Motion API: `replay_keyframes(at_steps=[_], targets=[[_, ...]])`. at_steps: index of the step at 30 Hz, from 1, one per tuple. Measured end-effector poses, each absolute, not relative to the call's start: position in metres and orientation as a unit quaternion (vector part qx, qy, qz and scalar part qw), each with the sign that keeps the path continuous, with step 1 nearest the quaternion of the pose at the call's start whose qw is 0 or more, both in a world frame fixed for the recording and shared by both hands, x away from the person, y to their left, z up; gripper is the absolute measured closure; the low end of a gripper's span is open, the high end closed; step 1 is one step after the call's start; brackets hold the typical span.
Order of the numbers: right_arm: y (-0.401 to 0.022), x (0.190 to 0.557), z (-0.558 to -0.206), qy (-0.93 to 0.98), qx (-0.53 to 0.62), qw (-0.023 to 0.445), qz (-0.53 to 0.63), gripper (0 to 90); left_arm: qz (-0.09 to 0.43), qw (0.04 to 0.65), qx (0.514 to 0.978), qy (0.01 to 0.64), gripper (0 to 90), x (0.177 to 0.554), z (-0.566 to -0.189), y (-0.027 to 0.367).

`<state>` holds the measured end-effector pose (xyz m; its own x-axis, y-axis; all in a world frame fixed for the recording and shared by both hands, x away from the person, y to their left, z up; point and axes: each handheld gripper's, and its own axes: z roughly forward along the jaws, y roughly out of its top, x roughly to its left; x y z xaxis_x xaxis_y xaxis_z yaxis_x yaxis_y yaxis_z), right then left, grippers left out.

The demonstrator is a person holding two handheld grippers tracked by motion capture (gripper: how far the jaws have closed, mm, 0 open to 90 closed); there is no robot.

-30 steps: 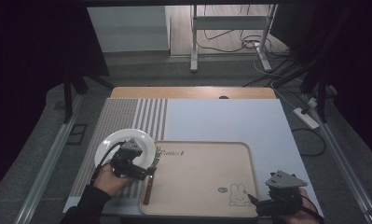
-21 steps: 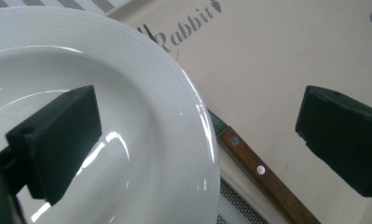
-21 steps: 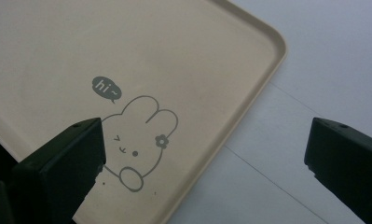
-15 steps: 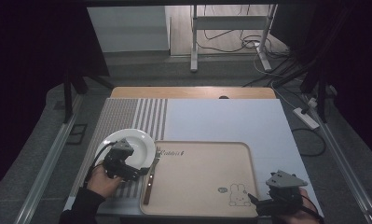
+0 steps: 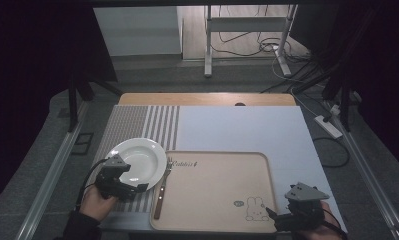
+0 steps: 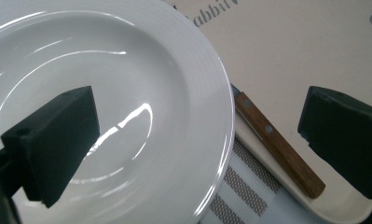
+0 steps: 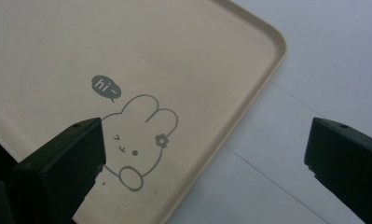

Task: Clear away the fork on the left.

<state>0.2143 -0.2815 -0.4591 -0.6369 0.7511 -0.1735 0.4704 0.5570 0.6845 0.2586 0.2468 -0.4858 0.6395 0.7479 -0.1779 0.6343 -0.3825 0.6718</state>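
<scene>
A white plate [image 5: 135, 161] sits on the striped mat at the front left, touching the left rim of the beige tray [image 5: 212, 200]. A fork with a wooden handle [image 5: 160, 194] lies along the tray's left edge. My left gripper [image 5: 139, 187] hovers over the plate's near right rim. Its jaws have just been opening and now stand open with nothing gripped. In the left gripper view the left gripper [image 6: 197, 112] spans the plate [image 6: 127, 70] and the wooden handle [image 6: 277, 144]. My right gripper [image 5: 273, 215] is open over the tray's front right corner, by the rabbit drawing [image 7: 137, 140].
A grey striped mat [image 5: 137, 125] covers the table's left side and a white sheet [image 5: 237, 130] the rest. The tray's [image 7: 127, 46] middle is bare. A dark floor with cables and a stand lies beyond the table's far edge.
My left gripper has drawn back to the left, off the tray's left edge and the fork, and now sits over the plate's near side. The right gripper has stayed put.
</scene>
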Motion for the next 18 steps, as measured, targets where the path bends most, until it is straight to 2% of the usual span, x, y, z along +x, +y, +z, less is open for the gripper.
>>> replay_keyframes(at_steps=[18], targets=[[-0.282,0.214,-0.459,0.85,0.357,0.23,0.31,0.0,0.085,0.379,0.804,0.45,0.0,0.224,-0.488,0.278]])
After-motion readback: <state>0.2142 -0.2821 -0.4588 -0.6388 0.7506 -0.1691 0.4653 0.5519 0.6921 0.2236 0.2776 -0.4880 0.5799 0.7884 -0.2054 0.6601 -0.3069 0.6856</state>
